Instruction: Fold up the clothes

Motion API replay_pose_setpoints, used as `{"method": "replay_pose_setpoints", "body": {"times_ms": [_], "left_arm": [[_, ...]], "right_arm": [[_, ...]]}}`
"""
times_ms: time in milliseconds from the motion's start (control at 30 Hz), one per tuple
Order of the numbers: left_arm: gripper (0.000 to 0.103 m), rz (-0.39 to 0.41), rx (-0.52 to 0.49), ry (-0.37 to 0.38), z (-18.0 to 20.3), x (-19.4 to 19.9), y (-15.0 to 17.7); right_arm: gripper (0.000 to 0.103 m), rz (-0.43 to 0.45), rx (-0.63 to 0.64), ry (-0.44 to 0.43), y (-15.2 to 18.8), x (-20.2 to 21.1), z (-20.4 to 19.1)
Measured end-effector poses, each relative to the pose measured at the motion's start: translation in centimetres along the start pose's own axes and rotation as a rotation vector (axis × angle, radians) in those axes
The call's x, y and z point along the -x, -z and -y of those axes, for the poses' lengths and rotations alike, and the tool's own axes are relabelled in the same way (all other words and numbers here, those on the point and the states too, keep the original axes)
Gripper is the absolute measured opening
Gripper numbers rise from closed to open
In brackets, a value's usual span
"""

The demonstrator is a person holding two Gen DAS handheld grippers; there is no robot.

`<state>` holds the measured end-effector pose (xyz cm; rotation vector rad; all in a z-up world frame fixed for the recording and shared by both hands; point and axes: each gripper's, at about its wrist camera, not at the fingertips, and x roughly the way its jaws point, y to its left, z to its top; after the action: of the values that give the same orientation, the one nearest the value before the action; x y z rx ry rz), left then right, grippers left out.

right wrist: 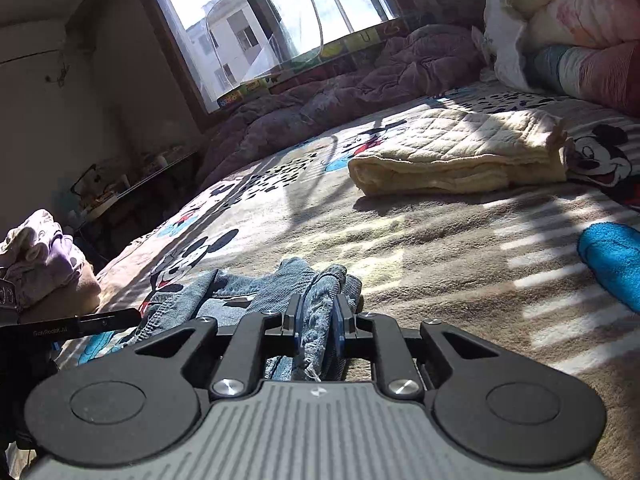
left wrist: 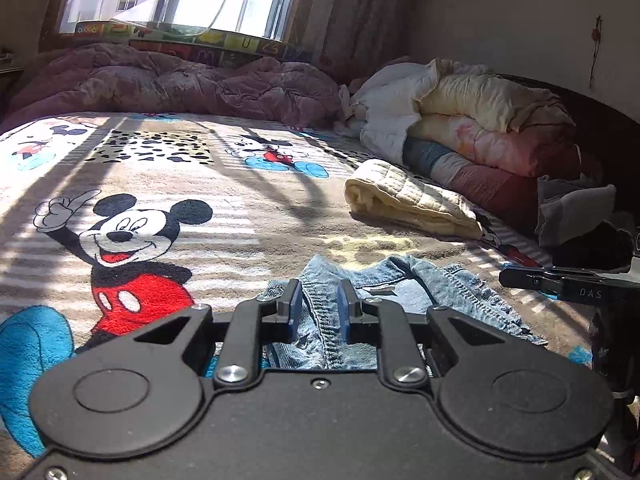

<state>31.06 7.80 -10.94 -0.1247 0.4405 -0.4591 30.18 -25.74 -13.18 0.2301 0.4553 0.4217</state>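
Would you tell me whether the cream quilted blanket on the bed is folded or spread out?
Folded. The cream quilted blanket lies as a compact stack with layered edges and a rounded fold at one end, on the cartoon-print bedspread.

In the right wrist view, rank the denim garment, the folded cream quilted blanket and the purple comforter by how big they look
1. Purple comforter, far off yet widest.
2 and 3. Cream quilted blanket and denim garment look about alike; the denim is nearer and partly hidden by the right gripper, so I won't rank them.

"DAS" shows on the right gripper; "GenRobot.AI" on the left gripper; "U" on the windowsill mat
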Motion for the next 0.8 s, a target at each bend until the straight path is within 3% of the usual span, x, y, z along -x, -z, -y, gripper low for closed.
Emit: {"method": "replay_pose_setpoints", "body": {"times_ms": [67,133,200,267,400,500,600,667,800], "left_arm": [[0.019,-0.008,-0.037,0.017,0.6,-1.1,-0.1],[0.019,-0.069,-0.046,-0.015,0.2,-3.6,-0.2],[0.019,-0.155,0.01,-0.051,-1.2,-6.1,0.3],[0.02,-0.165,0.076,-0.014,-2.4,-7.0,0.5],[0.02,-0.187,0.128,0.006,-3.4,-7.8,0.3],[0.019,-0.143,0.094,-0.004,-2.4,-5.9,-0.5],[0.028,-0.108,0.024,-0.005,-0.7,-3.1,-1.5],[0.036,-0.118,-0.041,0.017,1.1,-0.6,-1.7],[0.039,-0.215,-0.164,0.026,4.0,1.6,0.9]], "right_arm": [[0.019,0.017,0.16,-0.021,-0.1,1.2,-2.3],[0.029,-0.015,0.226,-0.046,0.4,0.7,-3.5],[0.032,-0.069,0.244,-0.052,1.0,-0.5,-4.0],[0.034,-0.149,0.214,-0.017,1.7,-2.4,-3.3],[0.033,-0.17,0.146,-0.041,1.7,-2.6,-2.3],[0.033,-0.156,0.137,-0.034,1.9,-2.3,-2.4],[0.033,-0.108,0.15,-0.039,1.4,-0.7,-2.9],[0.033,-0.086,0.19,-0.068,1.1,1.1,-3.8],[0.033,-0.084,0.326,-0.107,1.9,5.2,-7.0]]}}
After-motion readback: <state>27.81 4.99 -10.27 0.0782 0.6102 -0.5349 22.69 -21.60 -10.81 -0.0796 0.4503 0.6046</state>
